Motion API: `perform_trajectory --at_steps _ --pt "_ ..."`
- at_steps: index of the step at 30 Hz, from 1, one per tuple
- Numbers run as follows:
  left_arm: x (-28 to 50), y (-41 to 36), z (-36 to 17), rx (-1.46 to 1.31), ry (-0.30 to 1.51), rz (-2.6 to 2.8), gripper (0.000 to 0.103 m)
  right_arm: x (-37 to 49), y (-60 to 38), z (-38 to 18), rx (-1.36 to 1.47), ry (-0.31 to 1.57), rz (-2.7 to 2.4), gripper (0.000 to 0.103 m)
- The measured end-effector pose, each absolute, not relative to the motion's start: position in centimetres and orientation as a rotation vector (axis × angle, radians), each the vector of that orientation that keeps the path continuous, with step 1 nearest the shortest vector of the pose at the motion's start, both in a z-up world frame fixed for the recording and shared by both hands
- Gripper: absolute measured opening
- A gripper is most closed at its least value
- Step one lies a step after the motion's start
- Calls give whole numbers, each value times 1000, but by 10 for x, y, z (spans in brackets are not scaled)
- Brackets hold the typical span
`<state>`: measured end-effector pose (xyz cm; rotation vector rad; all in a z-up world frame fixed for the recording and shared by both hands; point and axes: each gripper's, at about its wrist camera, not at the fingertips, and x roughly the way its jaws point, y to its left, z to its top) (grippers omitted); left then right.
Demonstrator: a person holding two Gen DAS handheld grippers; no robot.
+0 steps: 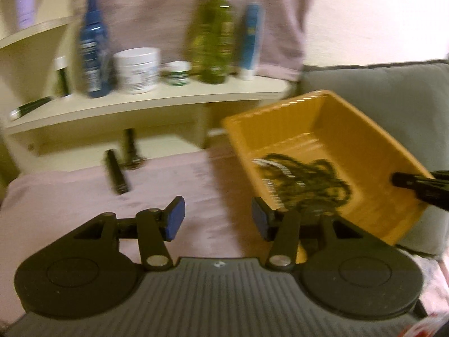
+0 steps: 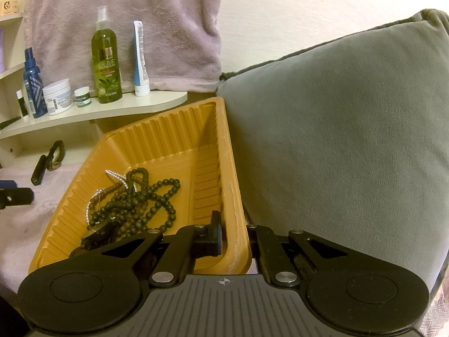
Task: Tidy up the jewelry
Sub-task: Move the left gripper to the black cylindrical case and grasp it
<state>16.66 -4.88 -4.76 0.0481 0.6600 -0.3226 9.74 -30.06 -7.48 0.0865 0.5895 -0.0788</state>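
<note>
The right claw [image 2: 233, 236] grips the near right rim of an orange tray [image 2: 179, 129], one finger inside the wall and the other outside it, holding the tray tilted on a pink blanket [image 2: 19, 219] against a grey cushion [image 2: 336, 126]. Dark bead necklaces [image 2: 140, 199] lie tangled with a silver chain [image 2: 115, 175] on the tray's floor, toward its near left side. The left claw [image 1: 218, 219] is released, its blue pads [image 1: 175, 219] parted with nothing between them, hovering over the blanket just beside the tray's left wall. Farther back on the blanket, near its far edge, lie a watch [image 2: 56, 156] and a small black tube [image 2: 38, 170]. Behind them, a shelf [image 2: 112, 111] carries a green bottle [image 2: 106, 67], a blue bottle [image 2: 33, 84], a white tube [image 2: 140, 61] and two jars [image 2: 57, 97]. A pink towel [image 2: 126, 22] hangs on the wall above.
</note>
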Motion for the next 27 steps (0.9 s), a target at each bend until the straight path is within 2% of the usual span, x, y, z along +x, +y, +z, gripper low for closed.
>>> perform_trajectory --at_steps 10,19,23,27 --pt "194 5 -61 6 639 -117 52 96 -300 -74 82 592 -77 5" --pt "226 13 -77 15 619 -45 51 97 -301 -75 78 597 -77 5" --pt "241 10 -88 26 622 -34 48 98 -302 -76 76 604 -76 5" --pt "253 5 -96 29 636 -29 39 100 -300 -76 70 608 -78 5"
